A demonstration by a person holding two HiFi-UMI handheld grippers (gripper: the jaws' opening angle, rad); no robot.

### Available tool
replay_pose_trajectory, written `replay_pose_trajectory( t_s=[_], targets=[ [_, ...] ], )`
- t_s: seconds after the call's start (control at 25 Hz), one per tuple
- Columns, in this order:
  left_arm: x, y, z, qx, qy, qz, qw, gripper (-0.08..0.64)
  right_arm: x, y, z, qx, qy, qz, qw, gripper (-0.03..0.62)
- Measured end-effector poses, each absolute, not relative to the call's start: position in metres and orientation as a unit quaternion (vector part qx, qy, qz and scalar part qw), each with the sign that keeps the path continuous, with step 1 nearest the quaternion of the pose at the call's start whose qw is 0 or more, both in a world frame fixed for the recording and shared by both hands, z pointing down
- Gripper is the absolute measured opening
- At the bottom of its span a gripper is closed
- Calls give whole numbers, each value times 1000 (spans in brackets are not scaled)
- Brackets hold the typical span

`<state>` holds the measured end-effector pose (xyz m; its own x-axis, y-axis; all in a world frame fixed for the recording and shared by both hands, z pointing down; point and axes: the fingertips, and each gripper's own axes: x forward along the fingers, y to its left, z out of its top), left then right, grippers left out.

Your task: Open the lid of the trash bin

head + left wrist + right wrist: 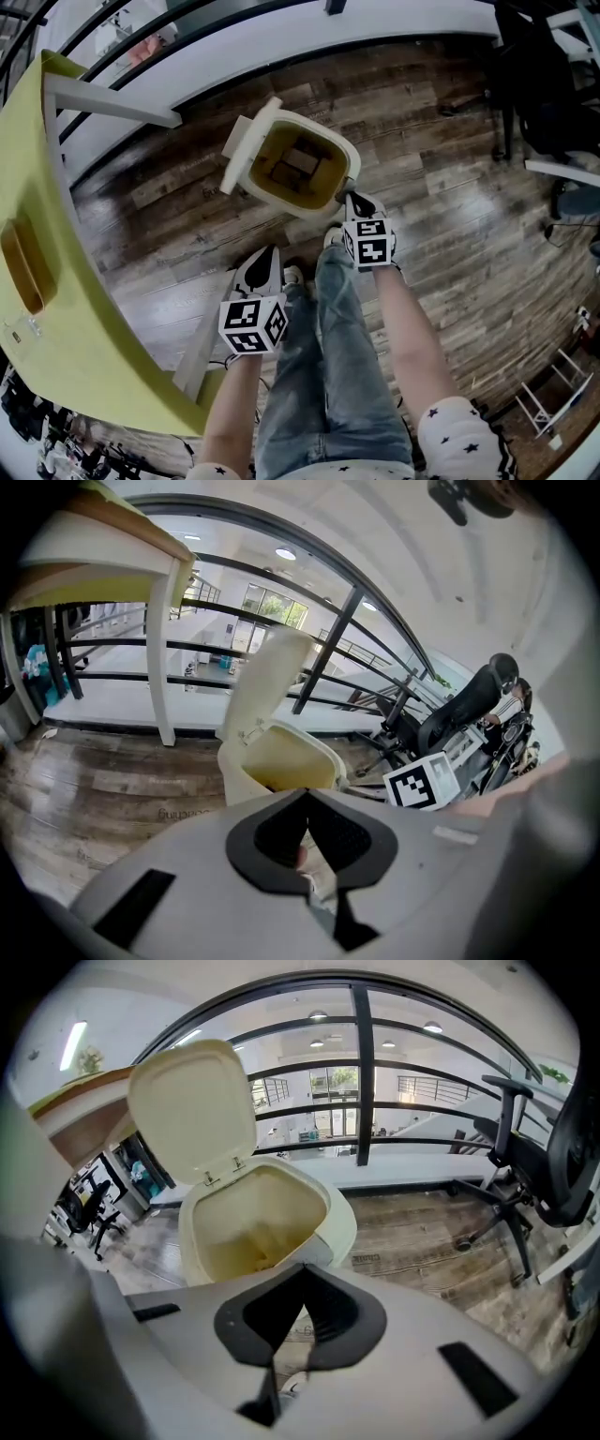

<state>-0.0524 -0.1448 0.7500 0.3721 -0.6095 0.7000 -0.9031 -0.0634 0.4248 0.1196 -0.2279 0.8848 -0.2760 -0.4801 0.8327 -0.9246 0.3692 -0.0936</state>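
A cream trash bin point(330, 150) stands on the wood floor ahead of me. Its lid point(246, 141) is swung up and back on the hinge at the bin's left, and brown scraps point(295, 164) lie inside. My right gripper point(352, 194) is shut with nothing in it, its tips close to the bin's near right corner. My left gripper point(272, 251) hangs lower and further back, shut and holding nothing. The left gripper view shows the bin point(281, 761), the raised lid point(267, 682) and the left gripper point(307, 799). In the right gripper view the bin point(337, 1218) and lid point(192, 1110) sit just past the right gripper point(302, 1274).
A yellow-green table point(37, 281) with white legs point(112, 101) runs along the left. A black railing and white ledge point(375, 37) lie behind the bin. A black office chair point(534, 84) stands at the right. My legs in jeans point(328, 356) are below the grippers.
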Motion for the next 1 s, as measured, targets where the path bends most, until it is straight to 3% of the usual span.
replay_pose_trajectory(
  t_s=[1.0],
  targets=[
    [-60, -132, 729, 715, -534, 164, 420, 12, 98, -216, 862, 479, -733, 318, 364, -6]
  ],
)
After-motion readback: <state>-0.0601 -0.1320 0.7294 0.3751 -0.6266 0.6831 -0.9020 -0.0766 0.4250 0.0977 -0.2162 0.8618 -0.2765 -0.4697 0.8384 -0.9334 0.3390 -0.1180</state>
